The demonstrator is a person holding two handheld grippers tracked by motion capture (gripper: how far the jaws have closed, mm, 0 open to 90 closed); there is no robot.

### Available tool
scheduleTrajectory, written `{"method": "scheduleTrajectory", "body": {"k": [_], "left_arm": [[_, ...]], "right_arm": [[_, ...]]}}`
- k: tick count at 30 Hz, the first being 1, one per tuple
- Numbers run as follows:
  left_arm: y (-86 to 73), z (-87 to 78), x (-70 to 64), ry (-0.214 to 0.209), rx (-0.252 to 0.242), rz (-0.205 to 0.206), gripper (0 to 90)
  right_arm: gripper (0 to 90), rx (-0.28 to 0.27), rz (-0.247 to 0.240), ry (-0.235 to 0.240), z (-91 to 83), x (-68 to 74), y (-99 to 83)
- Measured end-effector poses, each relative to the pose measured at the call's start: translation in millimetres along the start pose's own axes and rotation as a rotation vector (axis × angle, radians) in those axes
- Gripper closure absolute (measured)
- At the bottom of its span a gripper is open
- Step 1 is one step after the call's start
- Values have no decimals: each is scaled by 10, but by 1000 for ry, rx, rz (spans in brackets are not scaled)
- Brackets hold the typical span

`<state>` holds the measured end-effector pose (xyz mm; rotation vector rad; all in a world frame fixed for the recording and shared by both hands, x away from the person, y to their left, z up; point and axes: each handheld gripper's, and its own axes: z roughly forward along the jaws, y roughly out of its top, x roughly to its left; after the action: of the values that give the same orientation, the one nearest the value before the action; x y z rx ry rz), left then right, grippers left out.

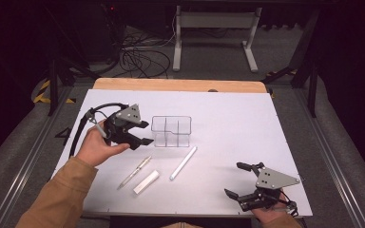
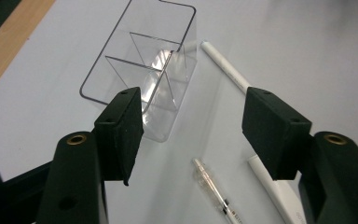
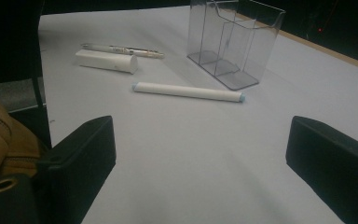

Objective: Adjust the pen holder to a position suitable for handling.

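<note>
Pen (image 2: 213,189) | print by clip, unreadable | organizer (image 2: 142,70), marker (image 2: 223,66) unlabelled

a clear plastic organiser box with inner dividers (image 1: 171,131) stood upright near the middle of the white tabletop (image 1: 233,123). just in front of it a long white cylindrical marker (image 1: 183,163), a slim clear-barrelled pen (image 1: 134,172) and a short white rectangular block (image 1: 146,182) lay flat, apart from one another. beyond the table's far wooden edge (image 1: 176,85), a tangle of black cables (image 1: 140,57) and a white metal stand (image 1: 215,33) sat on the grey floor.
</note>
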<state>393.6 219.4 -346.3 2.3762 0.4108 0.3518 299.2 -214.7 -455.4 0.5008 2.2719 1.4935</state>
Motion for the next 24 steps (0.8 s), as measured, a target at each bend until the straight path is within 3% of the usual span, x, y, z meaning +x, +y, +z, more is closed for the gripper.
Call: {"method": "scheduleTrajectory", "body": {"k": [12, 17, 19, 24], "left_arm": [[-399, -76, -221, 45, -172, -112, 305], [-478, -58, -233, 46, -182, -154, 298], [-508, -55, -236, 28, -207, -188, 297], [-550, -68, -298, 40, -216, -205, 285]], "right_arm": [[88, 0, -3, 2, 10, 0, 0], [87, 2, -4, 2, 14, -2, 0], [87, 2, -3, 3, 17, -3, -1], [87, 2, -3, 4, 11, -4, -2]]}}
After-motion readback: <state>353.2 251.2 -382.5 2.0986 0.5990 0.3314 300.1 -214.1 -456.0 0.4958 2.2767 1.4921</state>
